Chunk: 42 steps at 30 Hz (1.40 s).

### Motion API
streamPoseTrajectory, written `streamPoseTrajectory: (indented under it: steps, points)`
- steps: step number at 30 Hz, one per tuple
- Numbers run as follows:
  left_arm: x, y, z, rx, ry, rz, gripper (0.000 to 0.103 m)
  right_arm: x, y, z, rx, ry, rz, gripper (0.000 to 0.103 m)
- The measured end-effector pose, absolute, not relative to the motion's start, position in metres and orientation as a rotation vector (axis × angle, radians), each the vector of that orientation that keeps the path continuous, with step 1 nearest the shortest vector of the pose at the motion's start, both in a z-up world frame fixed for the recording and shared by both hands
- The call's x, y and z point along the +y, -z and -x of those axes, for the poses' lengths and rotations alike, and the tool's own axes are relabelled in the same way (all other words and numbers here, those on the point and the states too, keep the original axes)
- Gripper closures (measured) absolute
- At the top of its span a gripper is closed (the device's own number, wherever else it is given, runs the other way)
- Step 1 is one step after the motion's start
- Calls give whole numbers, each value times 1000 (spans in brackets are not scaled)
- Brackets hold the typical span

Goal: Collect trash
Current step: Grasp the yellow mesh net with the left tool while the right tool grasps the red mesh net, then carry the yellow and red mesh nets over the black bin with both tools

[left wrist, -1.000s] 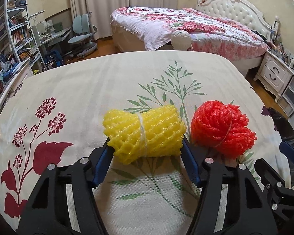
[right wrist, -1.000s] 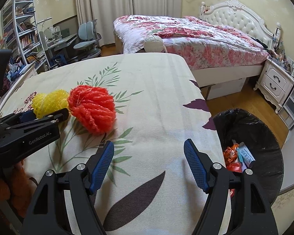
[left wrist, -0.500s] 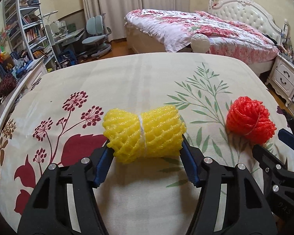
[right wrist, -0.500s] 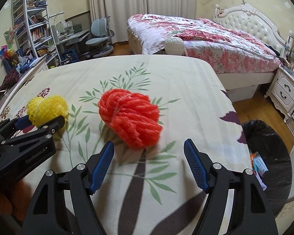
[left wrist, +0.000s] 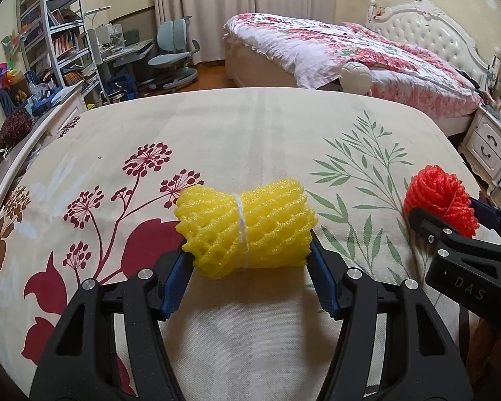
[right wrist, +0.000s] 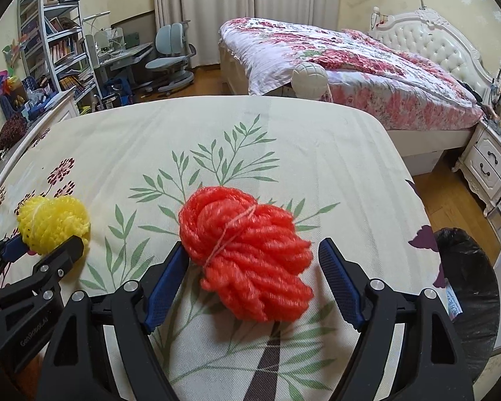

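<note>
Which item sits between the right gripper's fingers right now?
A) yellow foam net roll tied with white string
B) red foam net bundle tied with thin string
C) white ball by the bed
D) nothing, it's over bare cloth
B: in the right wrist view the red foam net bundle tied with thin string lies between the open fingers of the right gripper; the yellow foam net roll is at the left gripper.

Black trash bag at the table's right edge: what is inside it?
In the right wrist view, the black trash bag shows only a sliver of pale printed packaging at its near rim. The table and the right gripper cover the rest.
</note>
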State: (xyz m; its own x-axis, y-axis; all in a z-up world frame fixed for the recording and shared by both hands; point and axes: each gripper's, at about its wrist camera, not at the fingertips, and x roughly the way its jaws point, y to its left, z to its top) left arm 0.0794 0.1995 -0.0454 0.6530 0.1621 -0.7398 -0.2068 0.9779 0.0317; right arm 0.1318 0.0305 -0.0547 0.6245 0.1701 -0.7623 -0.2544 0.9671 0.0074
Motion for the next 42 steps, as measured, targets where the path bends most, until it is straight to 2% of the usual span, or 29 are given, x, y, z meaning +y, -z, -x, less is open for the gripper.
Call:
streamPoseTrajectory:
  steps: [1, 3, 9, 26, 42]
  points:
    - [200, 46, -79, 834, -209, 60, 41, 31, 55, -132, 864, -243, 109, 26]
    - [200, 46, -80, 835, -209, 66, 41, 34, 55, -130, 863, -248, 122, 41]
    - [201, 45, -79, 829, -212, 63, 42, 36, 53, -121, 859, -264, 132, 48]
    - [167, 39, -58, 814, -156, 47, 43, 3, 41, -79, 832, -261, 102, 48]
    - [101, 26, -36, 765, -37, 17, 45, -69, 33, -49, 796, -135, 52, 48]
